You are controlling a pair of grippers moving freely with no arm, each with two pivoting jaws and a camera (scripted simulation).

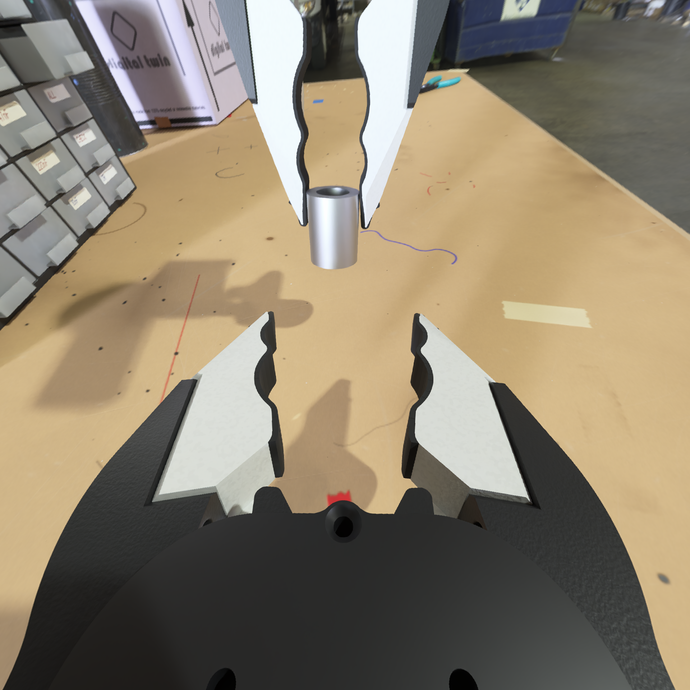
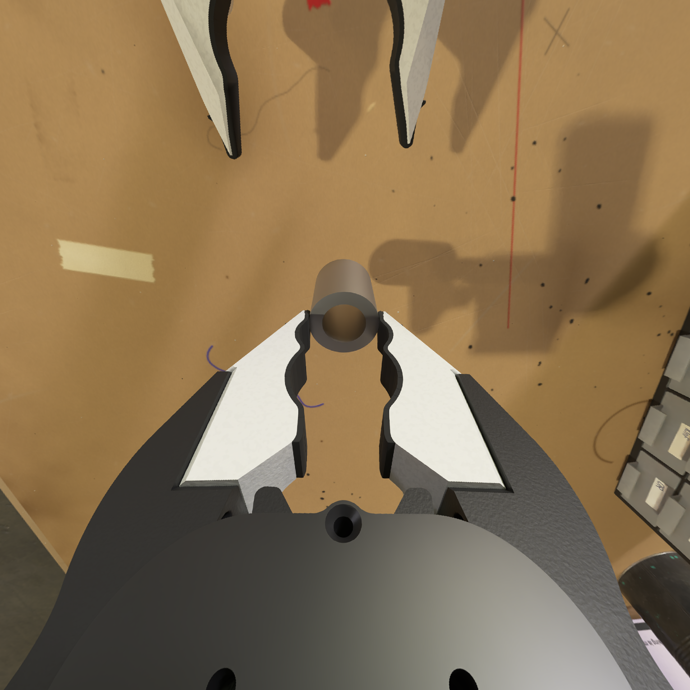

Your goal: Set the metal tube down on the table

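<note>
A short metal tube (image 1: 333, 231) hangs upright above the brown table (image 1: 485, 373), pinched at its top between the fingertips of my right gripper (image 1: 333, 216), which points straight down. In the right wrist view the tube (image 2: 343, 298) sits between the tips of the right gripper (image 2: 343, 321), seen end-on through its bore, and its shadow lies off to the right. My left gripper (image 1: 343, 317) is open and empty, low over the table, just short of the tube. It also shows in the right wrist view (image 2: 321, 149).
A grey drawer cabinet (image 1: 48, 179) stands at the left, with a white cardboard box (image 1: 168, 63) behind it. Teal-handled pliers (image 1: 440, 83) lie at the far side. A strip of pale tape (image 1: 545, 314) lies to the right. The table edge (image 1: 597, 179) runs along the right.
</note>
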